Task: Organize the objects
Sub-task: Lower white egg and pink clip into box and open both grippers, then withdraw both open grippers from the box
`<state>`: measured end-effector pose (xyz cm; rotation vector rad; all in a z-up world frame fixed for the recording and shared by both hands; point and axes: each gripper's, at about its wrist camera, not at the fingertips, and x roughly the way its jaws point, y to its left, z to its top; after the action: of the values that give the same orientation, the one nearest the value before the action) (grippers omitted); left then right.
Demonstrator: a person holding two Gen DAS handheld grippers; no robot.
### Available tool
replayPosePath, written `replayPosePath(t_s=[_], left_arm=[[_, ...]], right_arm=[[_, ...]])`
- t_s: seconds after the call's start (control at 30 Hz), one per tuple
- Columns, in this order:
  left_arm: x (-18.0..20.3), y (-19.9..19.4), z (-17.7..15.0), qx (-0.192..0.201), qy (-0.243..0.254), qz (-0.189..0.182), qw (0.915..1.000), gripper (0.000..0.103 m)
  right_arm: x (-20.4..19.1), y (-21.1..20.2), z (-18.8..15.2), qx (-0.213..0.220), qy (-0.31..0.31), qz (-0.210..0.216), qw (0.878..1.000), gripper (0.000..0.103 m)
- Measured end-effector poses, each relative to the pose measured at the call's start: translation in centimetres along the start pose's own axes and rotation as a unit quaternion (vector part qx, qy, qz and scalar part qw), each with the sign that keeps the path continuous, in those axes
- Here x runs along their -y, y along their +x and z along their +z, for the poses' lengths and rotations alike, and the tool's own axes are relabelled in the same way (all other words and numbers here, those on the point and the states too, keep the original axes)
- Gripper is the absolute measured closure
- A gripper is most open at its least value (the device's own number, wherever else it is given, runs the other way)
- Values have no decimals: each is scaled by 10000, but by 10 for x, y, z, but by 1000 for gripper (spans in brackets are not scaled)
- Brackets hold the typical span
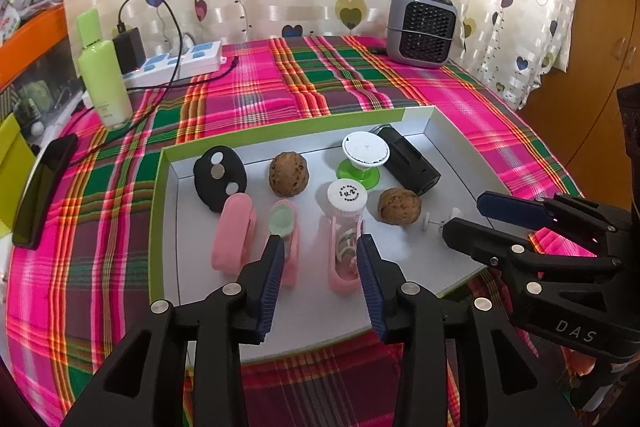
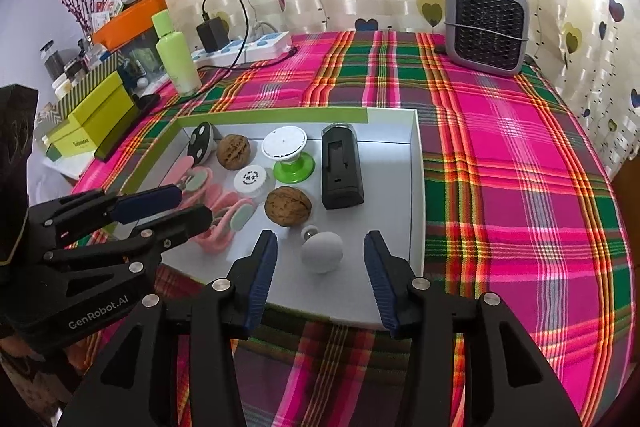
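A shallow white tray with a green rim [image 1: 160,187] [image 2: 416,187] lies on the plaid cloth. It holds two walnuts [image 1: 289,174] [image 1: 400,206] [image 2: 288,206], a black oval piece [image 1: 219,179], pink rollers [image 1: 234,234], a clear vial with a white cap [image 1: 347,199] [image 2: 250,181], a green-footed white disc [image 1: 365,151] [image 2: 285,145], a black box [image 1: 408,159] [image 2: 341,169] and a grey knob [image 2: 322,251]. My left gripper [image 1: 320,255] [image 2: 192,203] is open over the vial and rollers. My right gripper [image 2: 320,255] [image 1: 464,215] is open around the grey knob, empty.
A grey fan heater [image 1: 422,26] [image 2: 486,27] stands at the back right. A green bottle [image 1: 103,75] [image 2: 176,57], a power strip with charger [image 1: 180,61] and a dark phone [image 1: 42,187] sit at the left. Yellow-green boxes [image 2: 96,119] lie beside the table.
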<state>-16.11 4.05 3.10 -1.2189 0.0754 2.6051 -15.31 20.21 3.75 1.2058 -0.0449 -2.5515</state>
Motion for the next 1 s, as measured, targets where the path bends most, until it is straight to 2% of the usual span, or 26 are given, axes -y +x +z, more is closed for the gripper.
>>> replayPosePath(t_s=[0.43,0.63,0.73,1.0], left_arm=[[7,-37,-23,300,-206,217,9991,63],[8,-53,-42,401,-317,336,9981,63],[8,-56,-54,423,-361,514,9971,63],[4,-40,-83,-9,-521,665,9964,63]], right_arm=[[-20,-32,-20,405,-104,-285,9987,56],[-31,-42,-36,449,-208,-421,9979,56],[-38,-41,-46,375,-285,-554,9974,56],[-44,-27,-64,37,-308,-807,9963,56]])
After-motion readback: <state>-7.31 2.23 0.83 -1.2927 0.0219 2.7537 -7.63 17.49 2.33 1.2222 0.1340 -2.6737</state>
